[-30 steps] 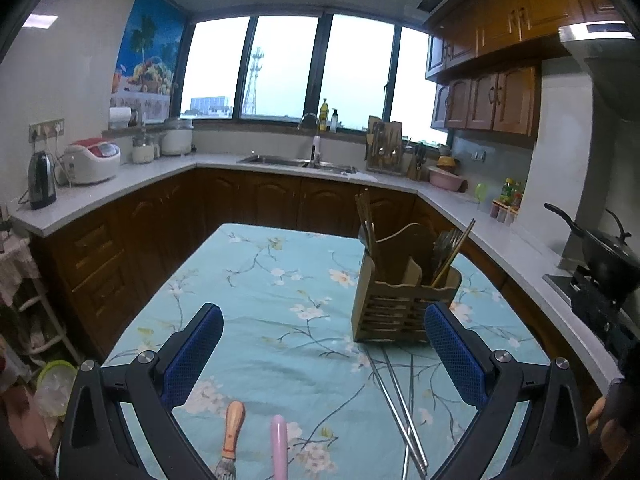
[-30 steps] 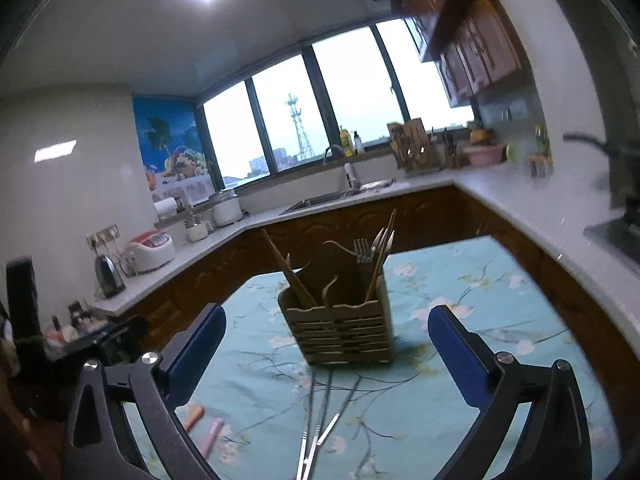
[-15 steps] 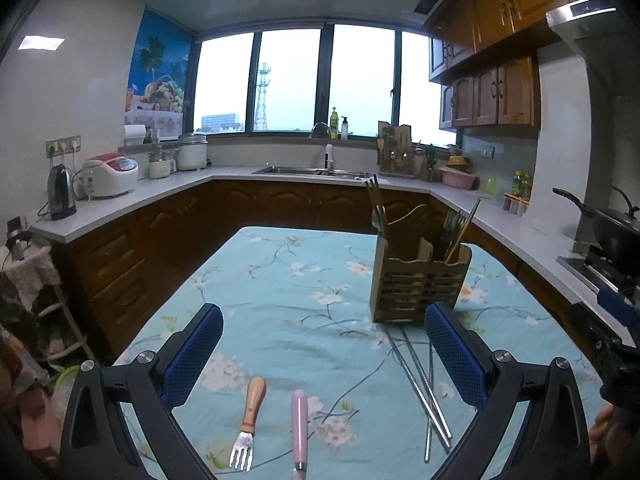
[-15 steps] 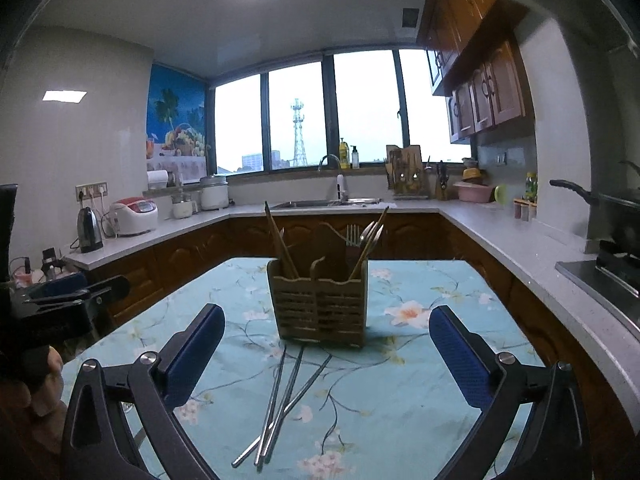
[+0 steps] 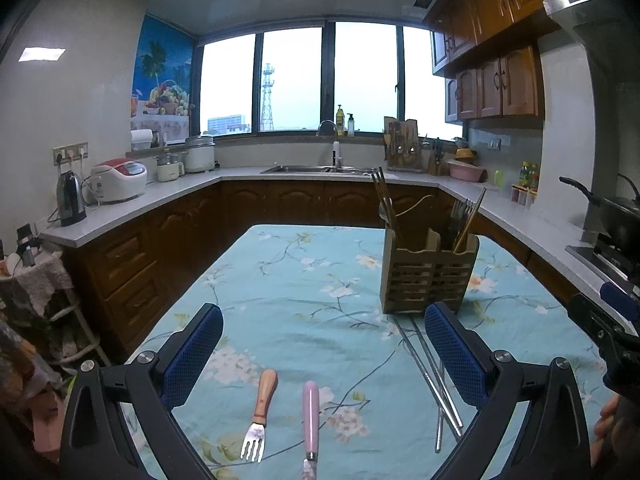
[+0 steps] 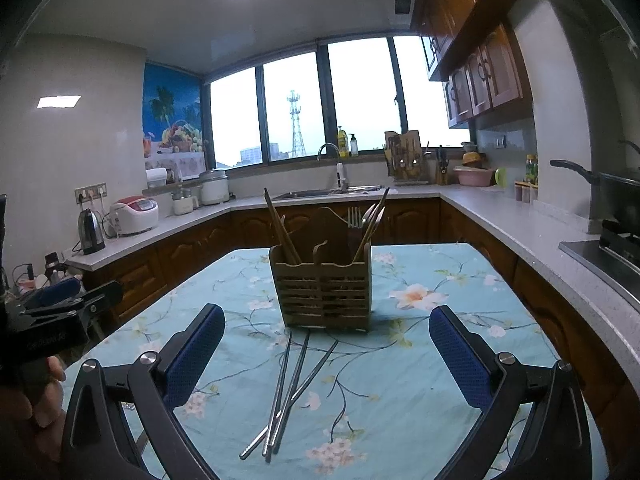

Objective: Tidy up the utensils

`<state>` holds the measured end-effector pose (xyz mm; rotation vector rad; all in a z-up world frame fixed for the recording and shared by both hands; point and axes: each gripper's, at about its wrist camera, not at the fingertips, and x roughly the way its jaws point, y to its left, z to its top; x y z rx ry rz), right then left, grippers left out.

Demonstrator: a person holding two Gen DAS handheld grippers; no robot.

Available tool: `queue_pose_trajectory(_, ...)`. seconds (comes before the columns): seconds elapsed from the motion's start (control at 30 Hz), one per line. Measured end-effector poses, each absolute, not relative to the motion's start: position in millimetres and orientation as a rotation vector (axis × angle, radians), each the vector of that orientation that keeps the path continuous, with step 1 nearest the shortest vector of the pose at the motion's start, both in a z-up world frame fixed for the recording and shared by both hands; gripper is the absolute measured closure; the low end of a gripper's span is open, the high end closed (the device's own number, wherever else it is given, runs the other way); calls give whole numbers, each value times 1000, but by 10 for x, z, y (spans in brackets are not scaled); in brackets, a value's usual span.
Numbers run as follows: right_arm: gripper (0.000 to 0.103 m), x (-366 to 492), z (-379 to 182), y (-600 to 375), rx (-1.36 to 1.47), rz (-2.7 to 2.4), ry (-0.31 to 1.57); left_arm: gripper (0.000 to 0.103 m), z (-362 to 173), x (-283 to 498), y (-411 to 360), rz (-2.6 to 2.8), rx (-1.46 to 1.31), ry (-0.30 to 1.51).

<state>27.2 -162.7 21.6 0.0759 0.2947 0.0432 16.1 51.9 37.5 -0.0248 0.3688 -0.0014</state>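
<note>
Utensil holder [image 6: 322, 294]: wooden, slatted, upright near the middle of the table; divided into compartments.
Holder contents: dark chopsticks [image 6: 281, 230] lean in the left compartment; a fork [image 6: 354, 218] and further handles stand in the right one.
Metal chopsticks [image 6: 290, 394]: several loose sticks lying crossed on the cloth, their far ends just in front of the holder base.
Wooden-handled fork [image 5: 259, 416]: flat on the cloth, tines toward the near edge, well left of the metal sticks.
Pink-handled utensil [image 5: 310, 420]: flat, just beside the fork, roughly parallel; its working end is cut off by the frame edge.
Left gripper [image 5: 323, 350]: jaws spread wide, empty, above the fork and the pink handle.
Right gripper [image 6: 326, 354]: jaws spread wide, empty, facing the holder over the metal sticks.
Table [image 6: 440, 360]: covered by a light blue floral cloth.
Surroundings: worktop [image 5: 168, 194] with kettle [image 5: 71, 199] and rice cooker [image 5: 119, 180]; sink [image 5: 316, 169] under the window; pan [image 5: 616, 216] on the stove to the right.
</note>
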Motion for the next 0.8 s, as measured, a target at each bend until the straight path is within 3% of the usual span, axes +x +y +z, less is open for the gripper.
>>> queue_pose_trajectory(0.8,0,295,202,-1657,86,41,303,1,381,186,507,-1,-16,386)
